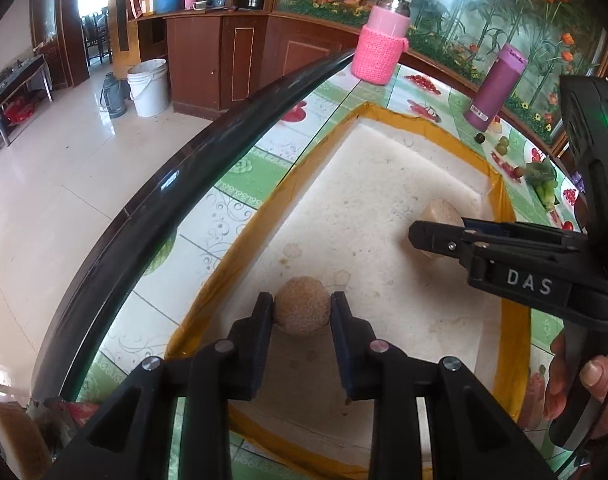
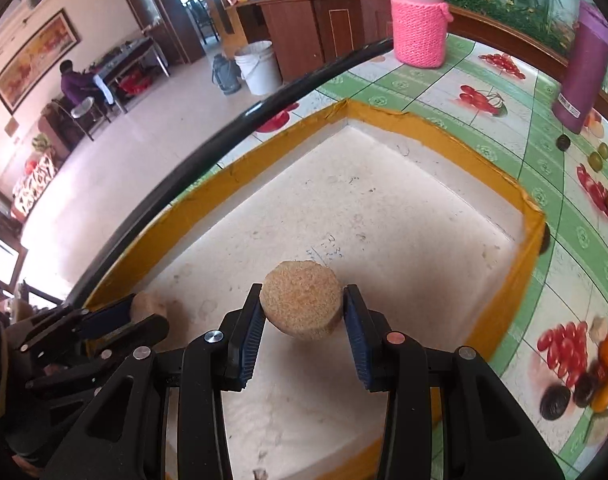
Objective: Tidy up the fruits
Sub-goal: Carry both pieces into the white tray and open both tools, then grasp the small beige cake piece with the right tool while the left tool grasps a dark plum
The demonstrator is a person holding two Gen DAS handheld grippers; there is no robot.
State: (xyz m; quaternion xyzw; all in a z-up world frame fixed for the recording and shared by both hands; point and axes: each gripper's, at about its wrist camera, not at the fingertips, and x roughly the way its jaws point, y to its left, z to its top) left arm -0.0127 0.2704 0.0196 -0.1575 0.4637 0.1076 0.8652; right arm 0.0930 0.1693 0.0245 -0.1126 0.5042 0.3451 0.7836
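left hand-held gripper [image 1: 302, 312]: nearly closed, pads pressing both sides of a round brown fruit [image 1: 301, 311]; ball-shaped, no clear long axis
right hand-held gripper [image 2: 302, 308]: narrowly open, clamped on a flattened brown fruit [image 2: 302, 305]; its flat cut face tilts up toward the camera, wider span running pad to pad
tray [image 2: 403, 124]: white, yellow-rimmed, lying below and ahead of both hand-held grippers; both fruits are over it
desk [image 2: 503, 120]: green fruit-print cover around the tray
loose fruit [image 2: 607, 350]: orange and dark pieces, right of the right hand-held gripper, outside the tray
pink bottle [image 2: 419, 20]: upright, far ahead past the tray
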